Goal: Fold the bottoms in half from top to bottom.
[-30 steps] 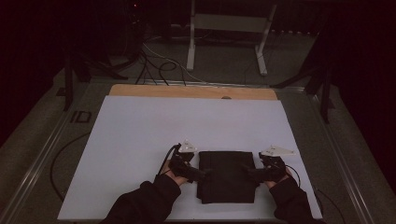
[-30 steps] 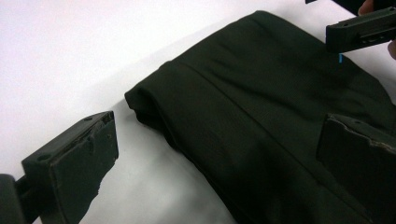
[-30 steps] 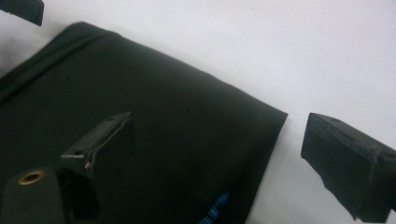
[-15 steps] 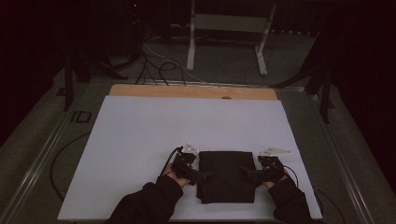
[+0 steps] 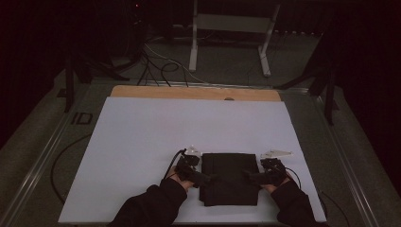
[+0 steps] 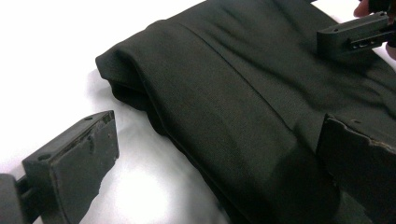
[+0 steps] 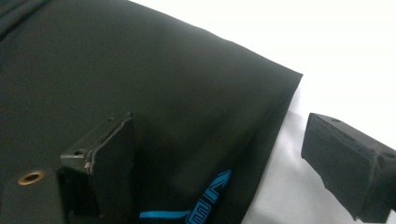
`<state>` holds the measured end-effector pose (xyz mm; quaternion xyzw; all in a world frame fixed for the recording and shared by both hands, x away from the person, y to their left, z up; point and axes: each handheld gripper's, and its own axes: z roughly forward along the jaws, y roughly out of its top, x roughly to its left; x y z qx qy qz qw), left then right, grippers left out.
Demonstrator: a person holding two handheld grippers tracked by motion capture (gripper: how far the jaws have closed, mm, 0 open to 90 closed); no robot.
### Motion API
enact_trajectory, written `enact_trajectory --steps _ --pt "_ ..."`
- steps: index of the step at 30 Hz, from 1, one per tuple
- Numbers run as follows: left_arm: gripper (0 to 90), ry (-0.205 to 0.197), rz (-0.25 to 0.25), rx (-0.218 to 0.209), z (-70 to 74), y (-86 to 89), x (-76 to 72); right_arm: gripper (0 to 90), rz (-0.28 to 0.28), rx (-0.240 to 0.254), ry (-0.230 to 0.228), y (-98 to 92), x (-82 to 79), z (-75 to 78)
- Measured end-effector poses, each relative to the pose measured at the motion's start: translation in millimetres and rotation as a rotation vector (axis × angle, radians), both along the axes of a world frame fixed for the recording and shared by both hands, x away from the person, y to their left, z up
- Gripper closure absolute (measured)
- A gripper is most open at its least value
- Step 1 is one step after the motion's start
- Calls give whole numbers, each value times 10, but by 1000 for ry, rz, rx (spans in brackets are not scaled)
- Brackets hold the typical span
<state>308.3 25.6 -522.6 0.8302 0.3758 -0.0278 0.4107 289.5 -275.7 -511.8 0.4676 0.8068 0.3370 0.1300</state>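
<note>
1. Since a second ago, both my grippers have crept inward in the high view: the left gripper [image 5: 204, 178] and right gripper [image 5: 249, 176] now reach over the side edges of the folded black garment [image 5: 230, 177], where before they sat just outside them. The garment itself lies where it was, low and centre-right in the frame on the white table sheet [image 5: 142, 142].

2. In the left gripper view, my jaws are spread wide and grasp nothing. One sits at the lower left over the white sheet [image 6: 56, 56], the other at the lower right on the cloth [image 6: 243, 93], so they straddle its layered edge. The other gripper's jaw shows at the upper right.

3. In the right gripper view, my jaws are likewise spread and empty, straddling the garment's [image 7: 140, 84] edge; a blue print [image 7: 210, 196] shows at the bottom centre.

4. I judge this the setup for pinching both sides, to lift or fold.
</note>
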Motion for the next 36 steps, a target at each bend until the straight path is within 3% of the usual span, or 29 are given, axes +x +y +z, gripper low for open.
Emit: enact_trajectory --steps 5,10,16,19,27,36 --pt "8 -3 6 20 10 -23 -2 101 1 0 22 0 15 -24" --pt "150 15 25 -12 12 5 12 109 7 -8 41 3 23 -47" --pt "249 13 20 -6 15 -44 -26 172 -3 -28 39 15 11 -39" --pt "308 17 16 -1 20 -73 -39 231 3 -34 37 27 -3 -29" --pt "432 45 12 -12 20 -95 -31 490 71 -5 45 56 -36 0" --pt "595 77 1 -36 6 -99 -15 684 118 -15 46 98 -63 25"
